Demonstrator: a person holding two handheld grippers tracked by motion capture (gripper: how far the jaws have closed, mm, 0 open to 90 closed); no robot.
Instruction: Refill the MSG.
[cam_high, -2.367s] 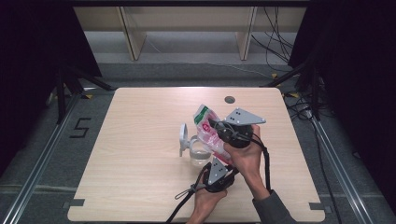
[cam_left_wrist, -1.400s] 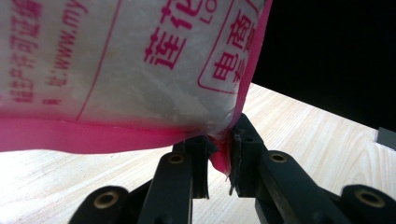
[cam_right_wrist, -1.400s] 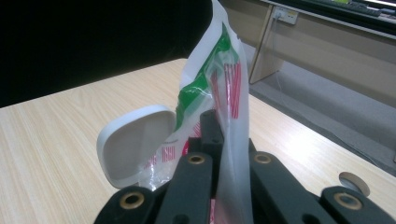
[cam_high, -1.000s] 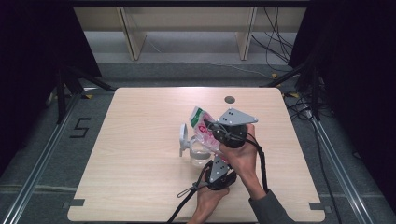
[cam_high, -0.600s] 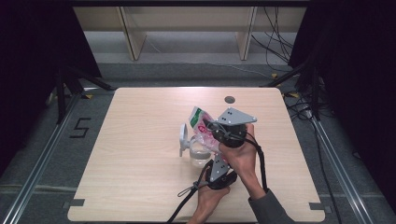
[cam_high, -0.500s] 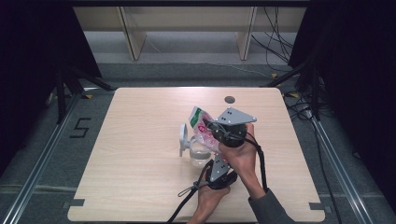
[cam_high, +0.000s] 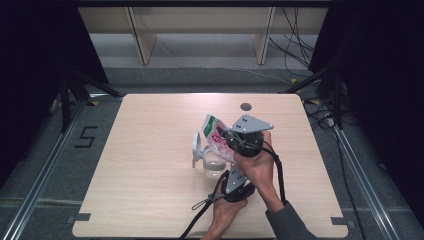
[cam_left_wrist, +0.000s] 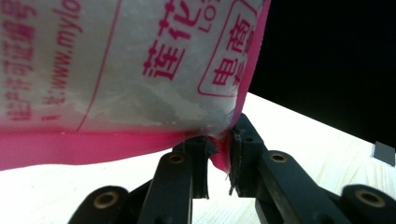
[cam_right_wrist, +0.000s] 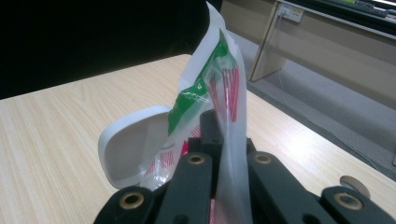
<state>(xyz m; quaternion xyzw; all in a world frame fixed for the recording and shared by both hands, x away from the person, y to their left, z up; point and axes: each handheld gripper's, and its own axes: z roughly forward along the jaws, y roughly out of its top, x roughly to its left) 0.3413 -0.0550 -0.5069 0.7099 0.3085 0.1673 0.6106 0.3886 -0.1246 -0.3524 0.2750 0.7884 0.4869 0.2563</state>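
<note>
A clear plastic bag (cam_high: 212, 128) printed in green, red and pink hangs tilted over the middle of the table. My right gripper (cam_high: 226, 138) is shut on its upper side; in the right gripper view the jaws pinch the clear film (cam_right_wrist: 233, 140). From below, my left gripper (cam_high: 228, 171) is shut on the bag's pink bottom edge (cam_left_wrist: 140, 144), with the corner caught between the fingertips (cam_left_wrist: 243, 140). Under the bag stands a clear glass jar (cam_high: 214, 168) with a white lid (cam_high: 196, 149) tipped up at its left; the lid (cam_right_wrist: 130, 149) also sits behind the bag.
A small dark round disc (cam_high: 245, 106) lies near the table's far edge, beyond the right gripper. Wooden shelf legs (cam_high: 140, 35) stand on the floor past the table. Cables trail from both grippers toward the table's front edge (cam_high: 200, 230).
The right gripper has shifted a little to the left with the bag, bringing it more over the jar. The left gripper has stayed where it was.
</note>
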